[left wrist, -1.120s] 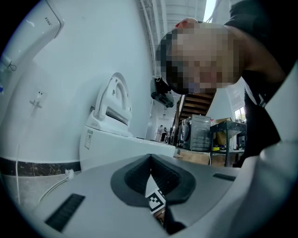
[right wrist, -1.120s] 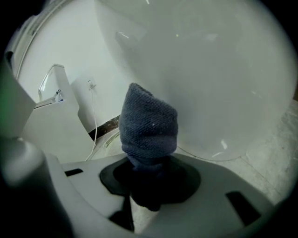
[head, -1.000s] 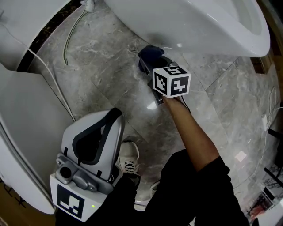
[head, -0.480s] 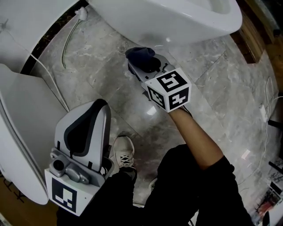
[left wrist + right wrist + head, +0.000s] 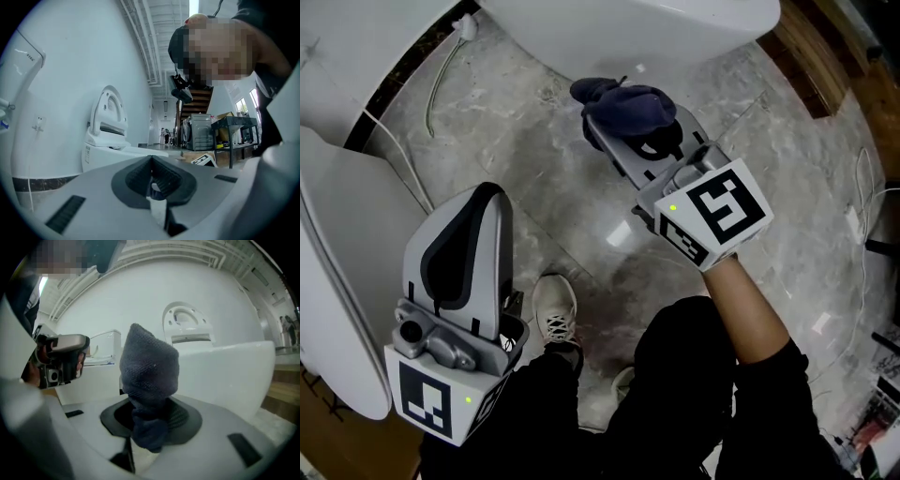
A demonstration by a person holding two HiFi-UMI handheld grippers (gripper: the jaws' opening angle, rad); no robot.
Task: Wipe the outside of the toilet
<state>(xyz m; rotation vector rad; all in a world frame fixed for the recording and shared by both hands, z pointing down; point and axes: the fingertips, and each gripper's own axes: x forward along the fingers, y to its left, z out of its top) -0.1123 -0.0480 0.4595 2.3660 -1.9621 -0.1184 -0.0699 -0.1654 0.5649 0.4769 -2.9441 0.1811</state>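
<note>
The right claw (image 5: 614, 139), clenched on a dark blue knitted cloth (image 5: 633, 108), points it at the white ceramic toilet bowl (image 5: 619, 37) at the frame's top, seemingly ready to rub its outside, while the left claw (image 5: 152, 178), pinched together empty, hangs idle lower left

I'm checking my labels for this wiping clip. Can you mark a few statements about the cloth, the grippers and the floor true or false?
1. The right gripper is shut on a dark blue cloth. True.
2. The left gripper holds a sponge. False: its jaws are together with nothing between them.
3. The cloth lies on the floor. False: it is held up in the right gripper, near the white toilet.
4. The floor is grey marbled tile. True.
</note>
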